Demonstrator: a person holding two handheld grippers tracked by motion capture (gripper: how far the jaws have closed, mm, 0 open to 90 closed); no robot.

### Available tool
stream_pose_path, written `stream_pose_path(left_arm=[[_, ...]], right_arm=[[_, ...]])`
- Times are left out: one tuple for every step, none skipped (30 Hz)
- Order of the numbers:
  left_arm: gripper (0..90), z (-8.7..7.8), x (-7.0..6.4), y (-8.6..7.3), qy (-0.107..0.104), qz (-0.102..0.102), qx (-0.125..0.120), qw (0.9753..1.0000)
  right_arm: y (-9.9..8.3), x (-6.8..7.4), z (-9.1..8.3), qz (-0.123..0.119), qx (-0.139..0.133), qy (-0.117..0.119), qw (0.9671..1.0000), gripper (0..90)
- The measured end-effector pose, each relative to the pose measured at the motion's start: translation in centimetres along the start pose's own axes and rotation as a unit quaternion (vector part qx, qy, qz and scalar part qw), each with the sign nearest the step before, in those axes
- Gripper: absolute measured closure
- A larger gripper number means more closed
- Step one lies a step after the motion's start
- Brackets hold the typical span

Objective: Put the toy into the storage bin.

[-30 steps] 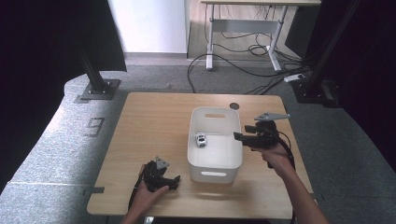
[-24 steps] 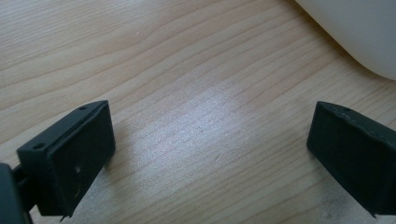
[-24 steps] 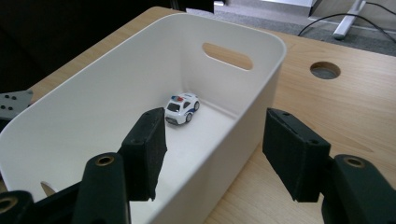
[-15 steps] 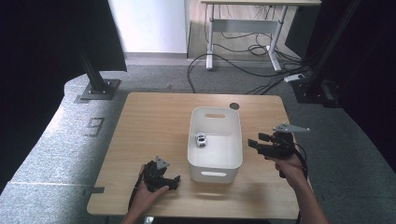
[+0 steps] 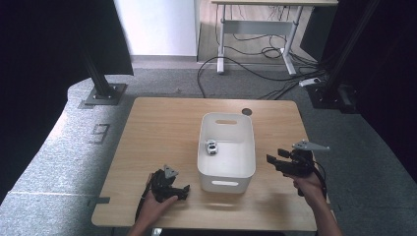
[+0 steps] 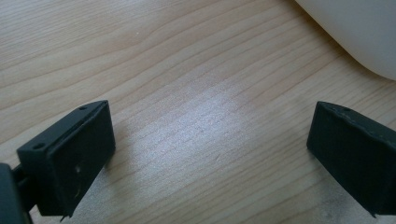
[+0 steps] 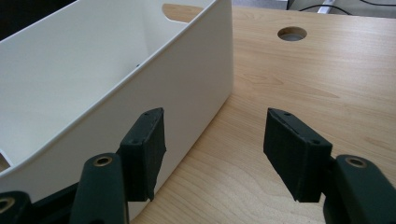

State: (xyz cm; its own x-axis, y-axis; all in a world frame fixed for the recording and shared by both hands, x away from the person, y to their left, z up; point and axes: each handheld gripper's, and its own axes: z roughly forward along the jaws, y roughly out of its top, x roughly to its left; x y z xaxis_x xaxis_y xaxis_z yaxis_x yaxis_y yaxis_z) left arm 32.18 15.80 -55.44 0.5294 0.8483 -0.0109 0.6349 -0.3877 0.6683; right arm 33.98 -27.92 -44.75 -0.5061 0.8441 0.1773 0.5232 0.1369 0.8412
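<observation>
Pale wooden table (image 5: pixel 162 128) with a rounded rectangular top, straight fine grain and a satin sheen; a round cable hole (image 5: pixel 246 111) is cut near its far edge. At mid-table stands a white plastic bin (image 5: pixel 242 172), oblong, smooth-walled, with rounded corners and a slot handle in each end wall. Inside it, on the floor against the left wall, lies a small silver-and-white toy car (image 5: pixel 211 147).

Right gripper (image 5: pixel 273 162): black, two flat rectangular jaws spread wide and empty, held beside the bin's right wall. One second ago it reached over the bin's rim; it has since drawn back towards the person and clear of the bin, while the car has kept its place. This suggests that the placing of the car is complete and the hand is retiring.

Left gripper (image 5: pixel 183 189): black, matt, jaws spread apart with nothing between them, low over bare wood just off the bin's near left corner. It has not shifted over the same interval.
</observation>
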Motion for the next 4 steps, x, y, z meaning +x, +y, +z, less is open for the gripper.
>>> stream_pose_path(left_arm=[[0.8, 0.00, 0.00, 0.00, 0.000, 0.000, 0.000, 1.0000], [0.8, 0.00, 0.00, 0.00, 0.000, 0.000, 0.000, 1.0000], [0.8, 0.00, 0.00, 0.00, 0.000, 0.000, 0.000, 1.0000], [0.8, 0.00, 0.00, 0.00, 0.000, 0.000, 0.000, 1.0000]], right_arm=[[-0.07, 0.02, 0.03, -0.001, 0.000, -0.001, 1.0000, 38.4], [-0.16, 0.02, 0.07, -0.003, 0.002, -0.002, 1.0000, 38.3], [-0.27, 0.01, 0.14, -0.004, 0.005, -0.003, 1.0000, 38.2], [-0.37, -0.02, 0.21, -0.004, 0.007, -0.004, 1.0000, 38.1]])
